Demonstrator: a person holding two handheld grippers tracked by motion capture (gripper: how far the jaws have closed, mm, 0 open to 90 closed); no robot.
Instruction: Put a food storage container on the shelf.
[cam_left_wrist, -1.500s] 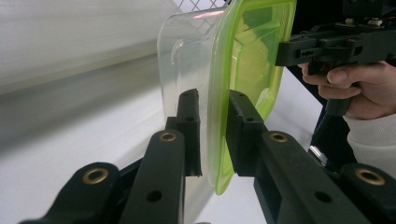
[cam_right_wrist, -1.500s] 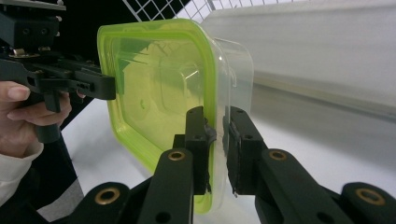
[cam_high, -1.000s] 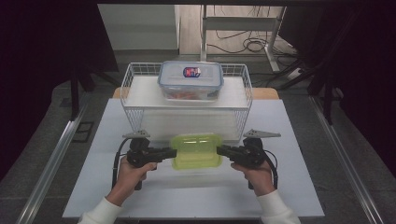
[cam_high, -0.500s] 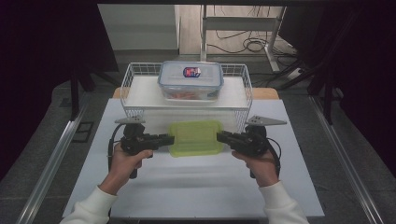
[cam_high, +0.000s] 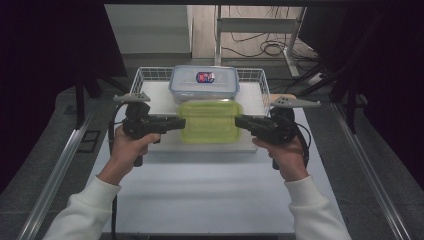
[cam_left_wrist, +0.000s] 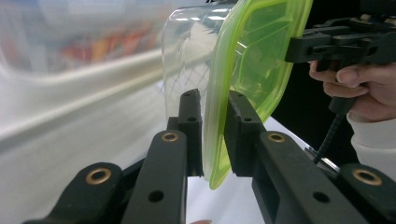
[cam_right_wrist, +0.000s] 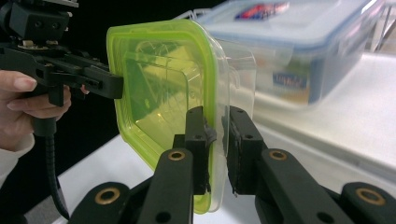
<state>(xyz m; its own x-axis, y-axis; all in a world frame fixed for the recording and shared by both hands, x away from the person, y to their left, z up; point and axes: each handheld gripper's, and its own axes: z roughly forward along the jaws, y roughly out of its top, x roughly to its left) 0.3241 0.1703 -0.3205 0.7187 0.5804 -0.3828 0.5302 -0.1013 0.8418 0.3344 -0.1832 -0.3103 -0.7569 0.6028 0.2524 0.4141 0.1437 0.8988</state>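
We hold a clear container with a green lid (cam_high: 210, 121) level in the air, above the bench (cam_high: 210, 200), just before a wire basket (cam_high: 252, 76). The left gripper (cam_high: 177, 123) and right gripper (cam_high: 239, 121) each have their jaws clamped narrowly on opposite lid edges. Inside the basket a blue-lidded box (cam_high: 204, 82) probably sits raised. Thin rim grips could slip, tilting or dropping the container.

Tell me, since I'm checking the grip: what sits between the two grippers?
The green-lidded container spans the gap in the high view. The left gripper clamps one short end of its rim, the right gripper the other.
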